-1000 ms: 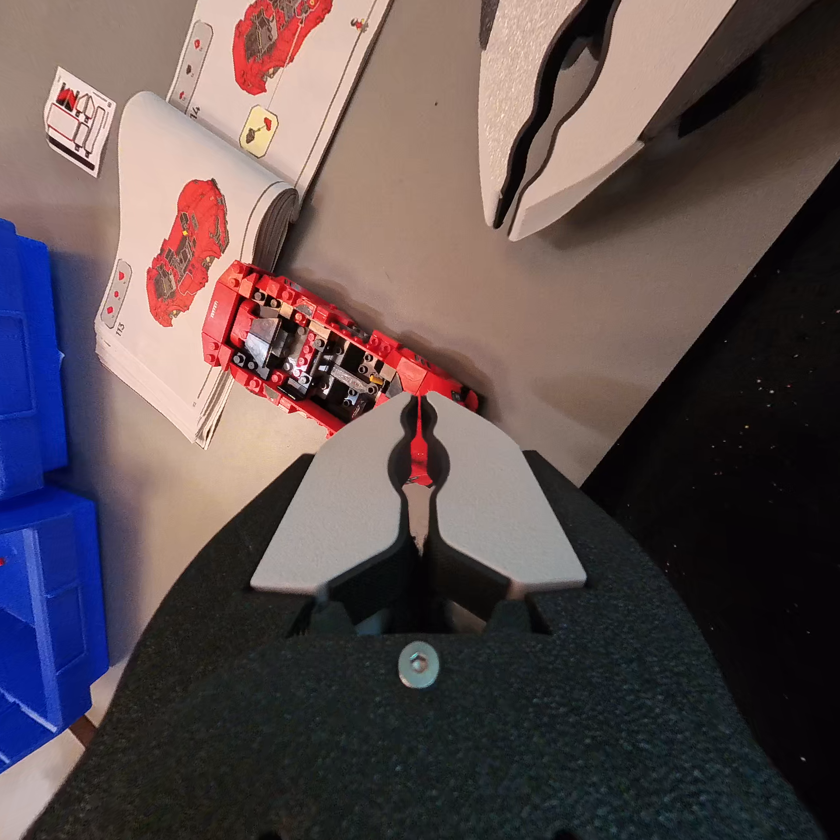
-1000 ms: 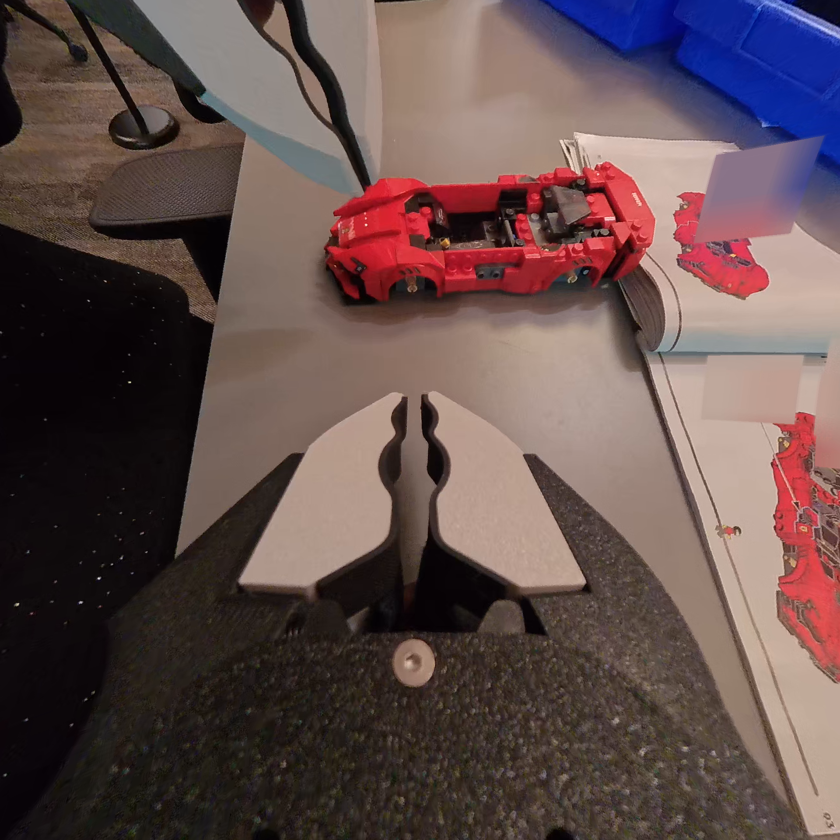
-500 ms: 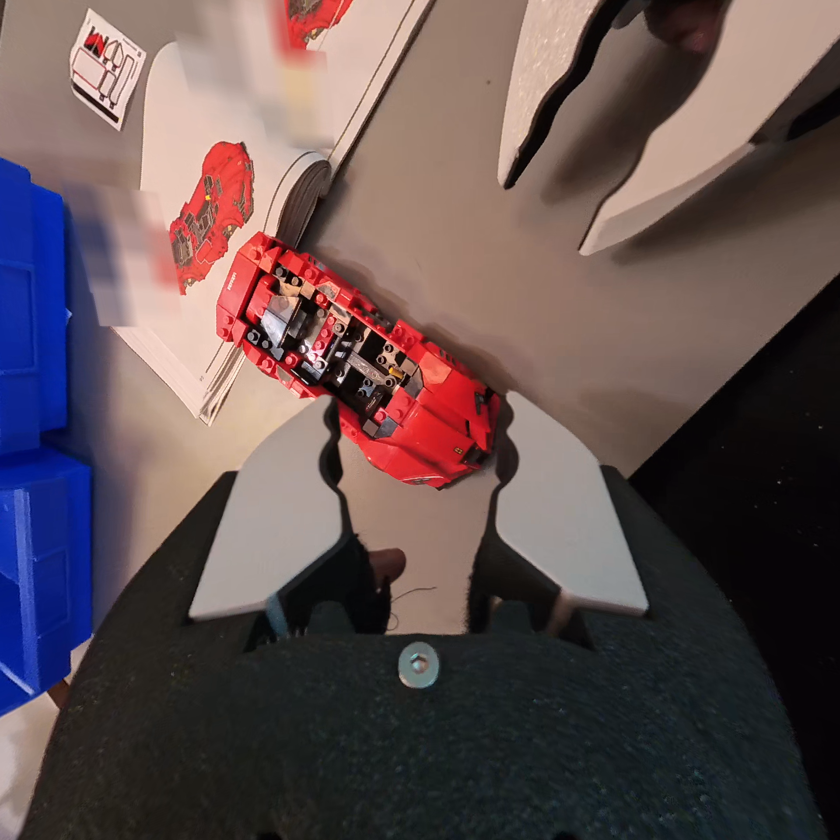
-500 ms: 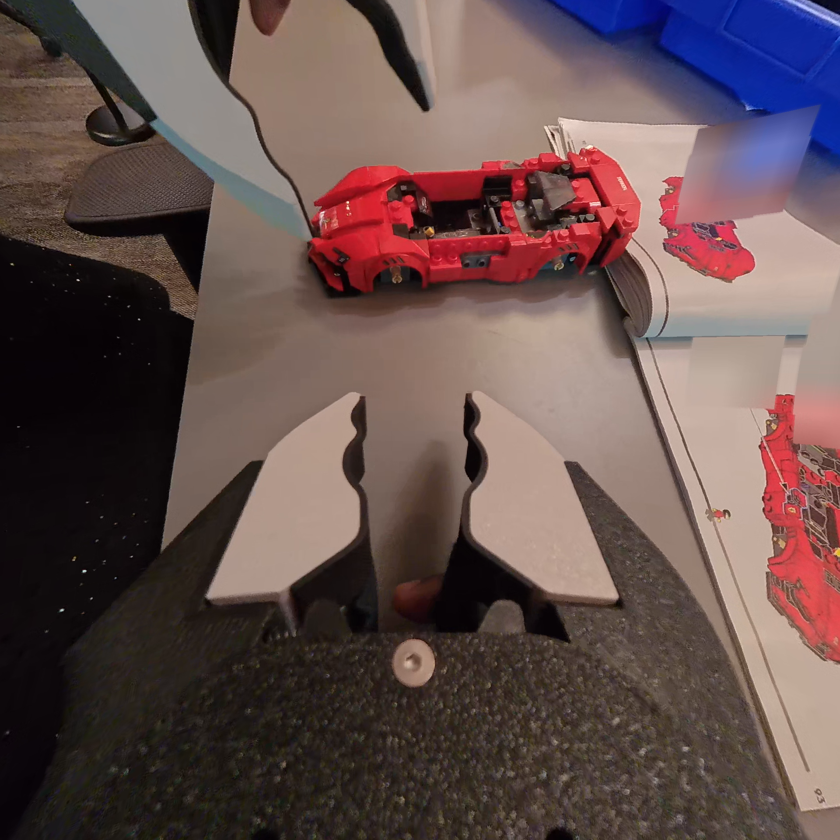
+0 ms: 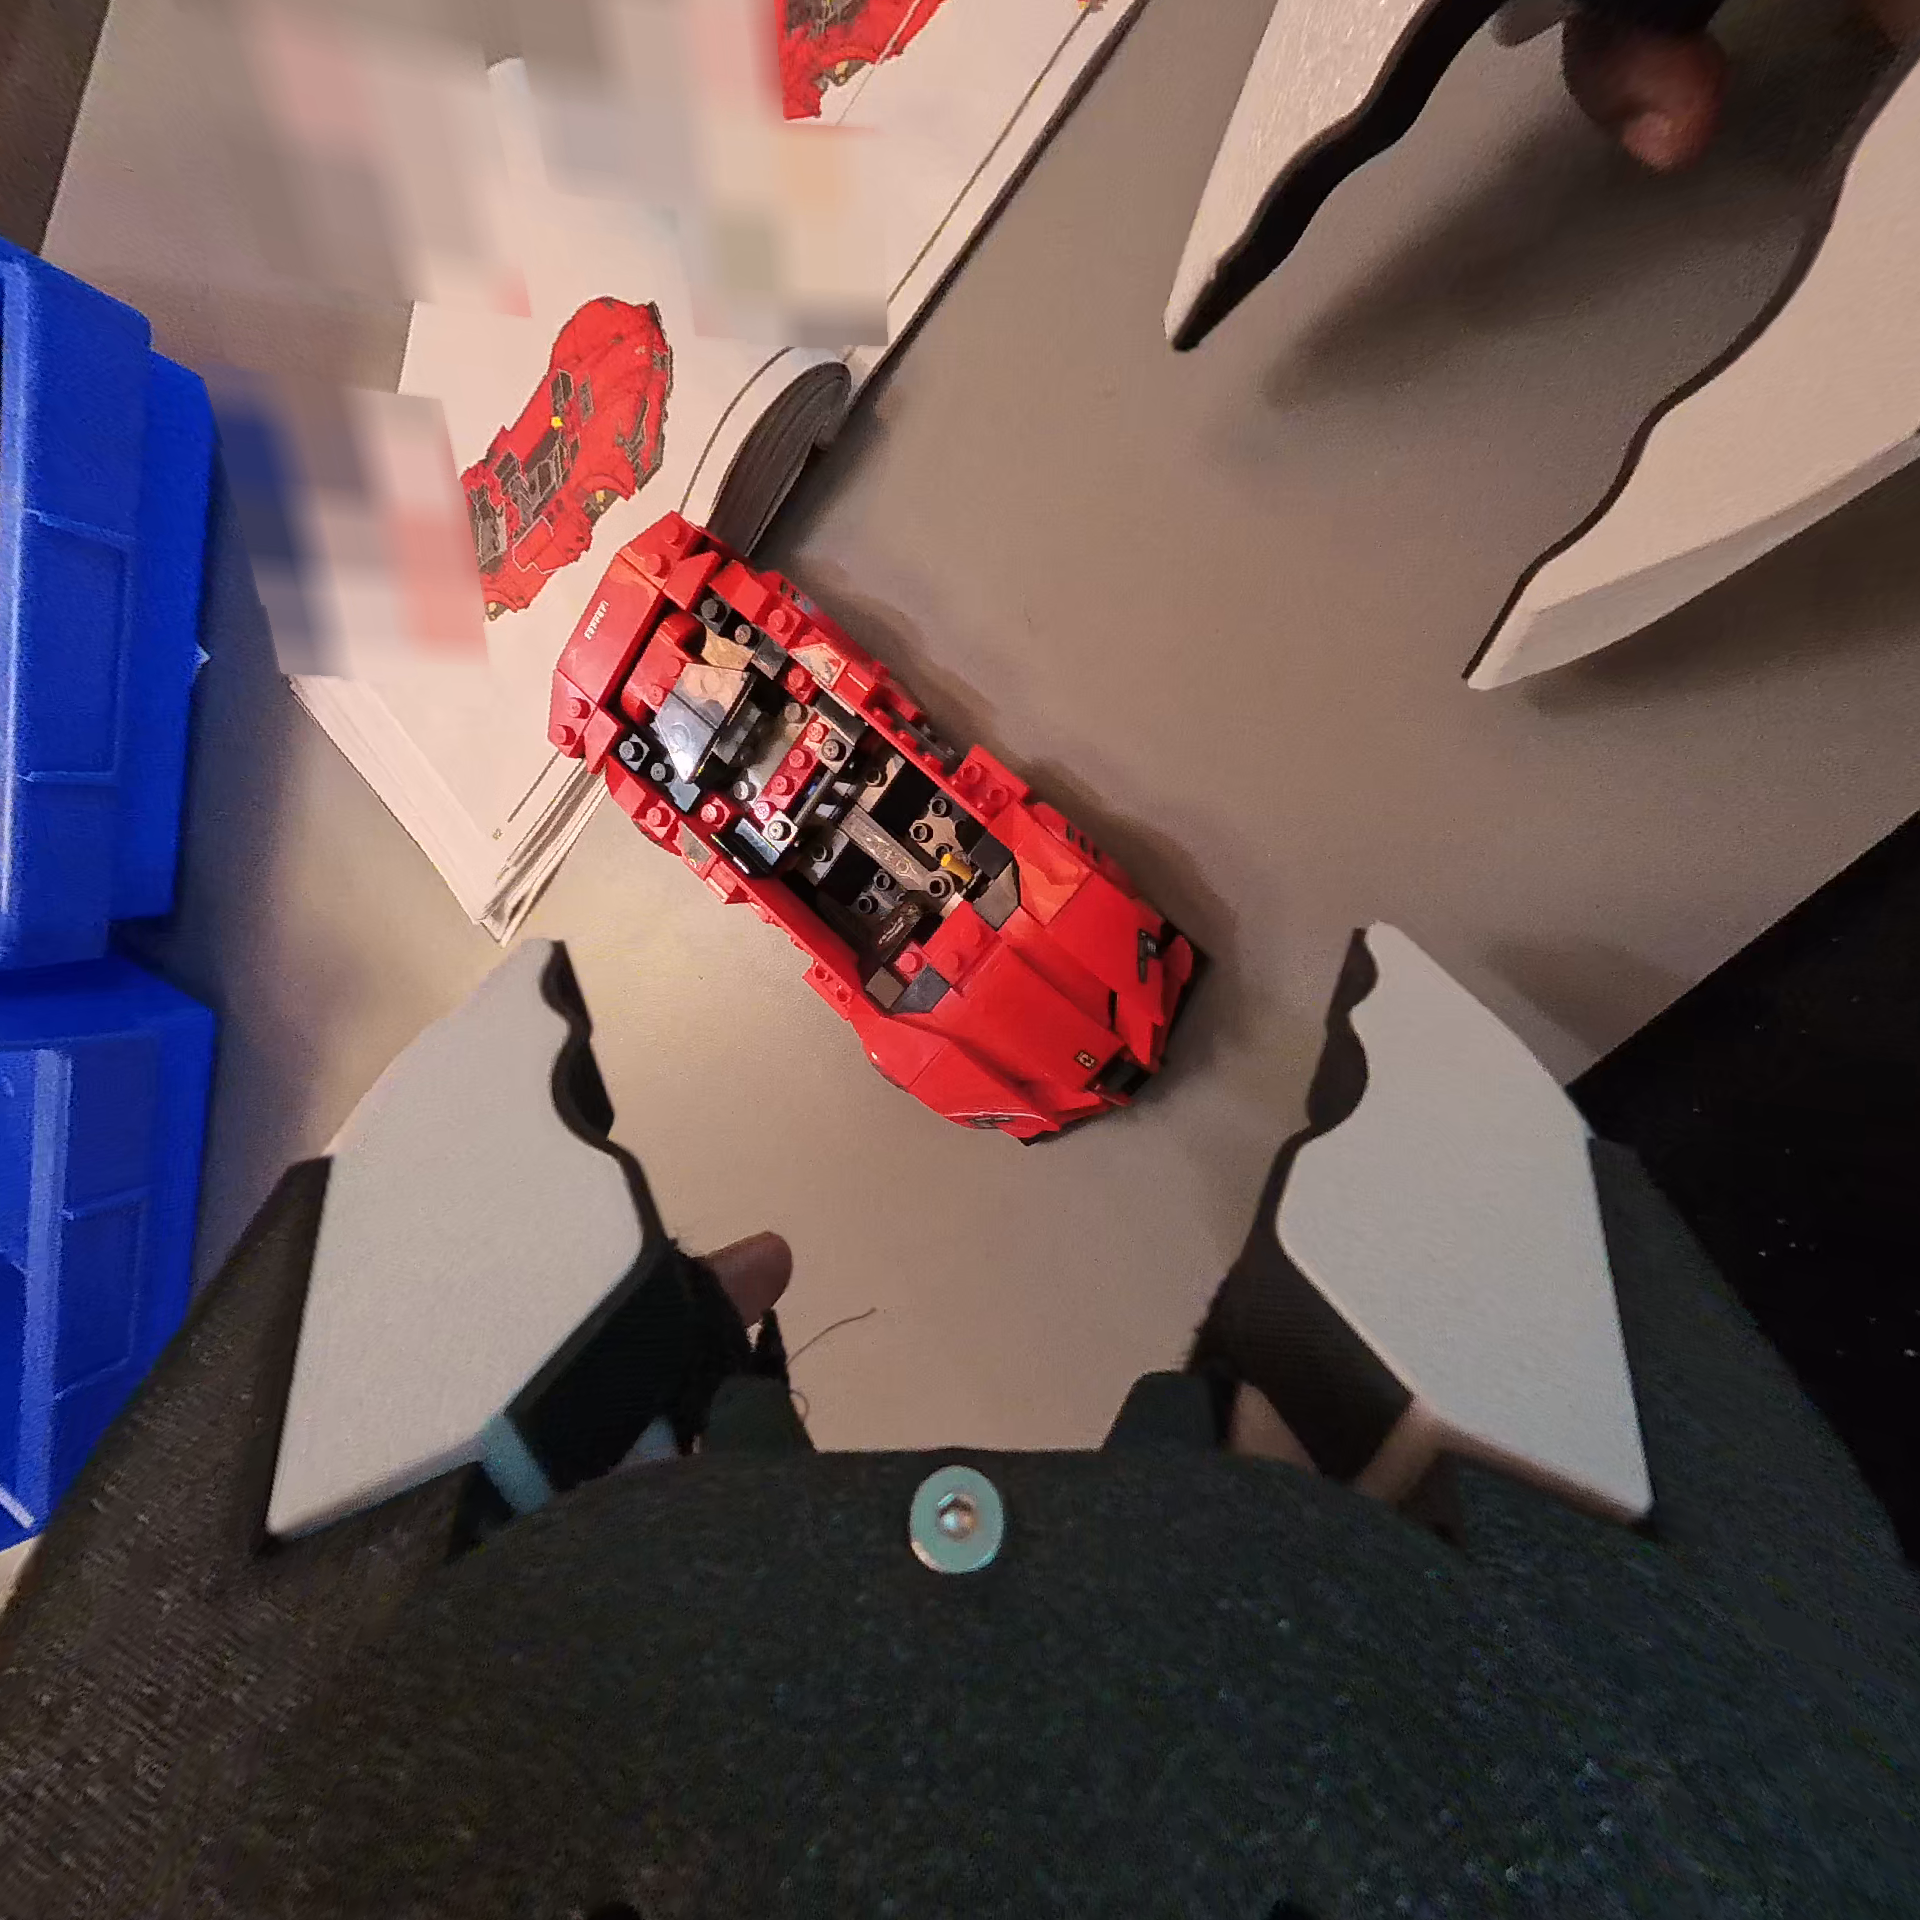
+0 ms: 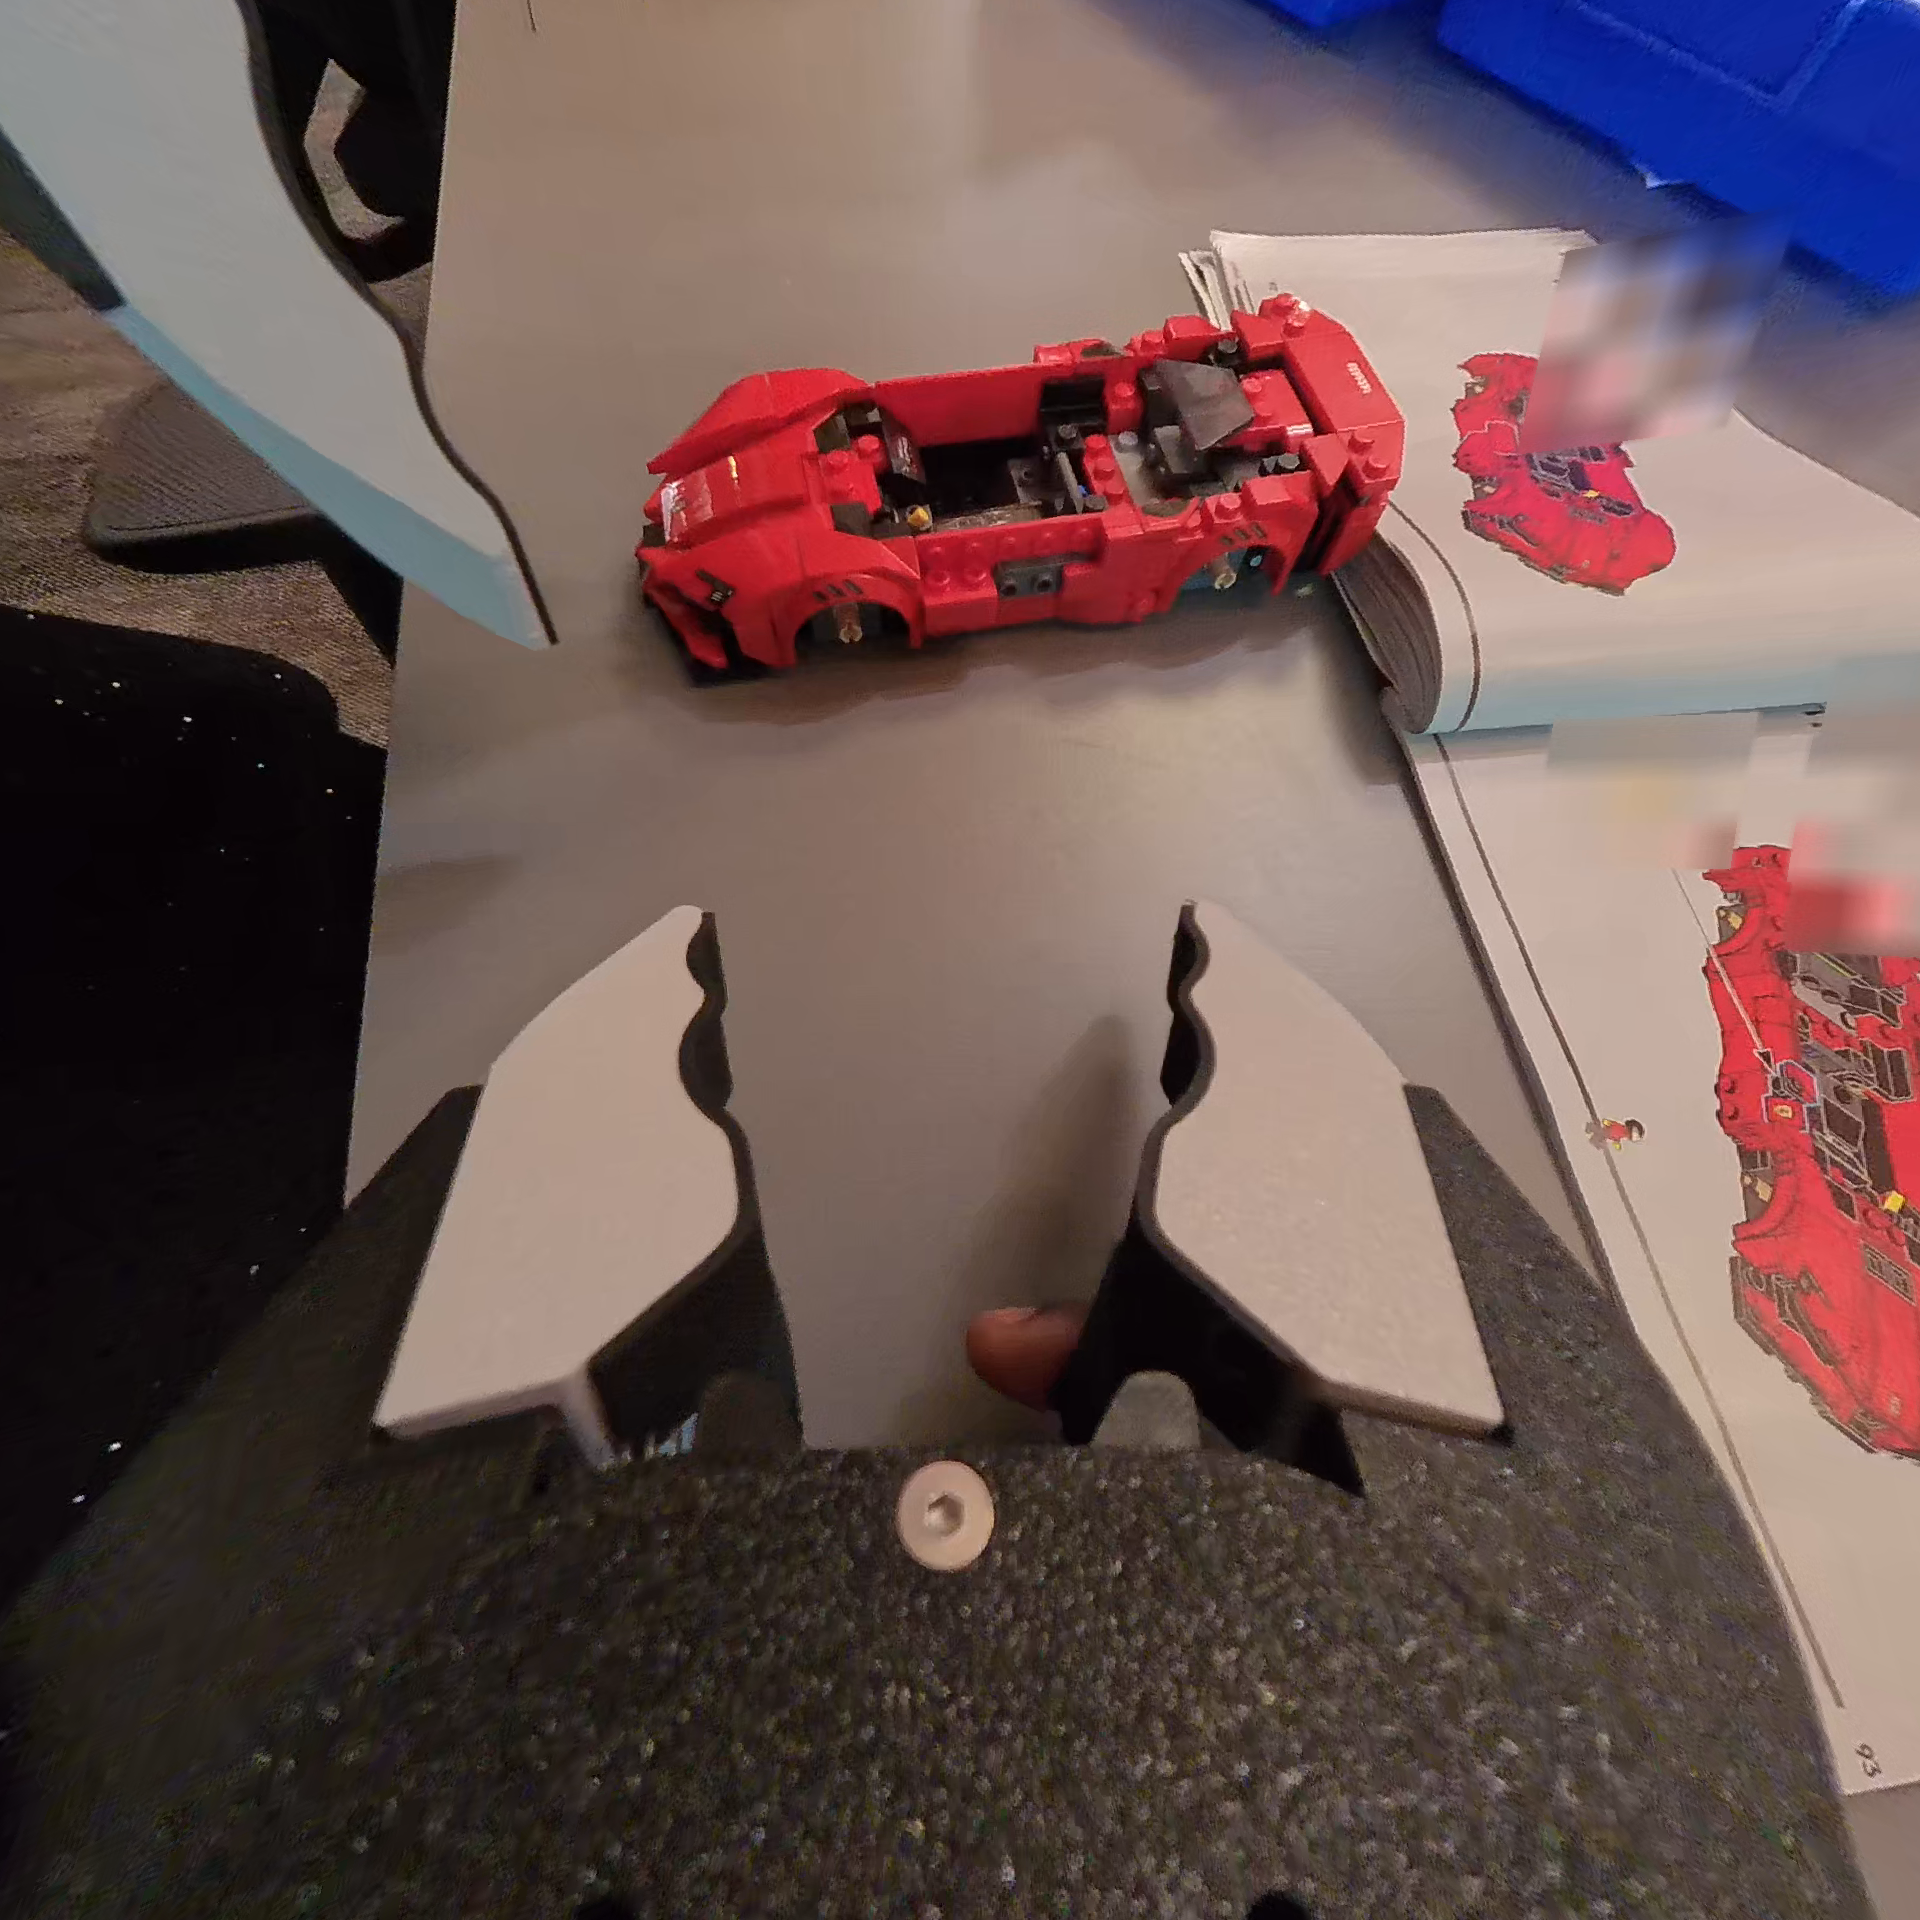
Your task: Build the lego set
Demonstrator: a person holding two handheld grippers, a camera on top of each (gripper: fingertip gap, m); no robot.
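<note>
A partly built red lego car [image 5: 873, 821] with a black open interior stands on the grey table, its rear against the folded instruction booklet [image 5: 582, 488]. It also shows in the right wrist view [image 6: 1018, 499], side on. My left gripper [image 5: 961, 951] is open wide and empty, its fingertips on either side of the car's nose, a little above it. My right gripper [image 6: 945, 914] is open and empty, short of the car's near side. The right gripper's fingers [image 5: 1662, 436] show at the top right of the left wrist view.
Blue bins [image 5: 83, 727] stand left of the booklet; they show at the top right of the right wrist view [image 6: 1683, 94]. An open instruction page [image 6: 1704, 1195] lies right of my right gripper. The table edge [image 6: 384, 831] drops to dark floor on the left.
Both grippers have opened, from shut to wide apart. The left gripper has let go of the car's nose and pulled back, so the whole car shows.
</note>
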